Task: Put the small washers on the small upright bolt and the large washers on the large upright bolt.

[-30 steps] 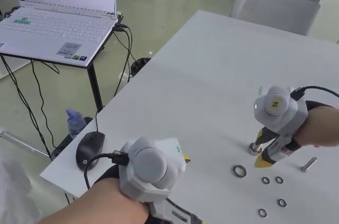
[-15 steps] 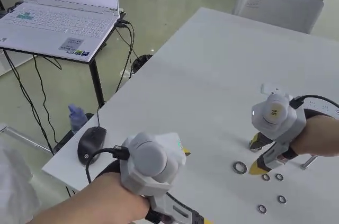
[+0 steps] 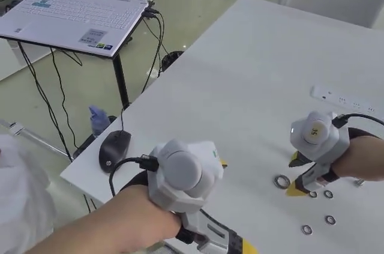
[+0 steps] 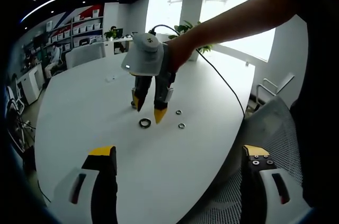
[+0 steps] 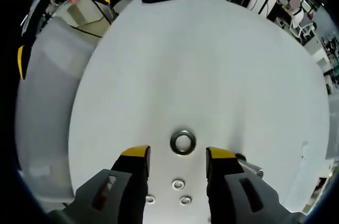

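The large washer lies flat on the white table, just ahead of the gap between the open, empty jaws of the right gripper. Small washers lie scattered just beside it. A bolt is partly hidden by one finger. The left gripper, jaws wide apart and empty, is well apart near the table edge.
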### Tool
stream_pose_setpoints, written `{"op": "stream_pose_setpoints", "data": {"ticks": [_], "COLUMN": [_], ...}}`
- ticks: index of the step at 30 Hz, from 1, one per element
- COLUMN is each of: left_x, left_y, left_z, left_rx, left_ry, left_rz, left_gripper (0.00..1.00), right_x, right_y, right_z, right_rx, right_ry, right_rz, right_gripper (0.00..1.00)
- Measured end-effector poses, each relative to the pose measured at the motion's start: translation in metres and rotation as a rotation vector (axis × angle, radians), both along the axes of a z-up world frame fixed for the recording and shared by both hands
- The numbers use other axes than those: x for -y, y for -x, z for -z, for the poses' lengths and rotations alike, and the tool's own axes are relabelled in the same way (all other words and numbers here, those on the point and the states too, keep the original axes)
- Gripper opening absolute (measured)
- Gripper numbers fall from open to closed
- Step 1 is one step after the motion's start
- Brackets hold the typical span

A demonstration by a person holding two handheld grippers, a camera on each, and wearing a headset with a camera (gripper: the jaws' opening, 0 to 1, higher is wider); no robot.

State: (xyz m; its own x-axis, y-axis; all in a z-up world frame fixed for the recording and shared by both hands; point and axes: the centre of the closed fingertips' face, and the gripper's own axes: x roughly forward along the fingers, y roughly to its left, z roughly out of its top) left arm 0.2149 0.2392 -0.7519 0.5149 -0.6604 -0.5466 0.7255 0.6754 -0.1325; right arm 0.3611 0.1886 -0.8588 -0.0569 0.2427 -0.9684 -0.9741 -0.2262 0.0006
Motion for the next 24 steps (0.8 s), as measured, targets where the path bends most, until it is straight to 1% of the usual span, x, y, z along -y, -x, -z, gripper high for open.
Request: {"op": "stream_pose_setpoints", "data": {"ticks": [4, 5, 7, 8, 11, 19, 21, 24], "left_x": [0.0, 0.001, 0.002, 0.002, 0.001, 0.0, 0.0, 0.0], "left_y": [0.0, 0.0, 0.0, -0.001, 0.0, 0.002, 0.002, 0.003], "left_z": [0.002, 0.002, 0.0, -0.001, -0.001, -0.001, -0.001, 0.0], "left_rx": [-0.004, -0.007, 0.001, -0.001, 0.0, -0.009, -0.007, -0.012], "left_ry": [-0.004, -0.012, -0.006, 0.001, -0.005, 0.008, 0.005, 0.005], "left_rz": [0.001, 0.001, 0.002, 0.0, 0.003, -0.002, 0.003, 0.005], "left_gripper": [0.97, 0.97, 0.97, 0.97, 0.97, 0.96, 0.96, 0.95], "right_x": [-0.001, -0.002, -0.002, -0.001, -0.002, -0.005, -0.005, -0.004], "right_y": [-0.002, -0.003, -0.004, -0.004, -0.005, -0.006, -0.006, -0.004], "right_z": [0.008, 0.01, 0.015, 0.016, 0.021, 0.021, 0.021, 0.021], "right_rx": [0.002, 0.0, -0.001, -0.001, 0.003, 0.01, 0.004, 0.007], "right_ry": [0.004, 0.006, 0.009, 0.013, 0.016, 0.009, 0.01, 0.015], "right_rz": [-0.001, -0.002, -0.004, -0.004, -0.006, -0.007, 0.002, -0.008], "right_gripper": [0.44, 0.44, 0.43, 0.43, 0.43, 0.43, 0.43, 0.42]}}
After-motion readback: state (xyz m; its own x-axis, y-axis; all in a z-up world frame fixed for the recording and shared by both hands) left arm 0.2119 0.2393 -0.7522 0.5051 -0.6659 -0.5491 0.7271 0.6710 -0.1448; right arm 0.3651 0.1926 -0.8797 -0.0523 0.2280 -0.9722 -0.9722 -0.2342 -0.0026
